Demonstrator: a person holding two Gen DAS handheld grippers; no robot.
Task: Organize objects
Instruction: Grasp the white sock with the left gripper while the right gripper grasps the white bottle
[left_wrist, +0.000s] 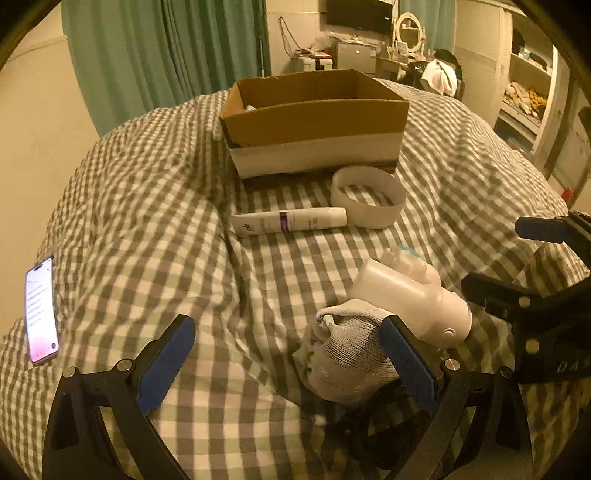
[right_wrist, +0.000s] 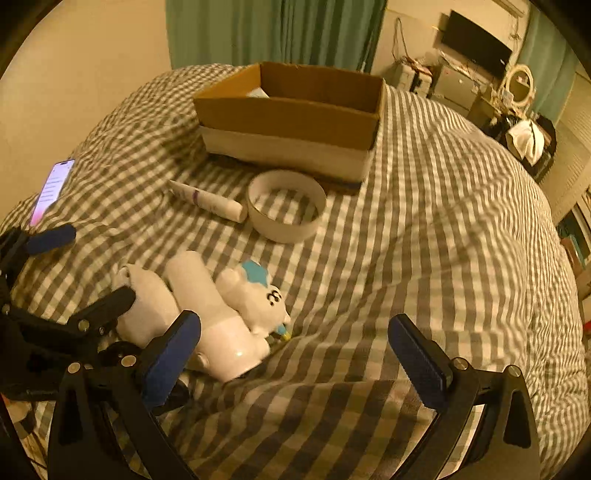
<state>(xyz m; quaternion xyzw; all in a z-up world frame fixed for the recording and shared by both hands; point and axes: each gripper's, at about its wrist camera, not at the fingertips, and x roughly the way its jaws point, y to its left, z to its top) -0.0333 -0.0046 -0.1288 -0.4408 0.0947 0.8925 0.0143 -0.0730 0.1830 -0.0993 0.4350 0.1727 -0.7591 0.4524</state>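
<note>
Left wrist view: left gripper (left_wrist: 288, 354) was spread wide over checked bed, grey sock bundle (left_wrist: 343, 354) touching its right finger, nothing pinched. Right gripper (right_wrist: 295, 354) also spread, empty; white toy (right_wrist: 221, 314) lay nearer left arm, box (left_wrist: 314, 122) ahead.

Left gripper (left_wrist: 286, 363) low over the bed, jaws spread wide — blue pads facing inward, nothing clamped between them, right gripper (right_wrist: 295, 363) close alongside (also gaping wide), its fingers angled forward, empty.
</note>
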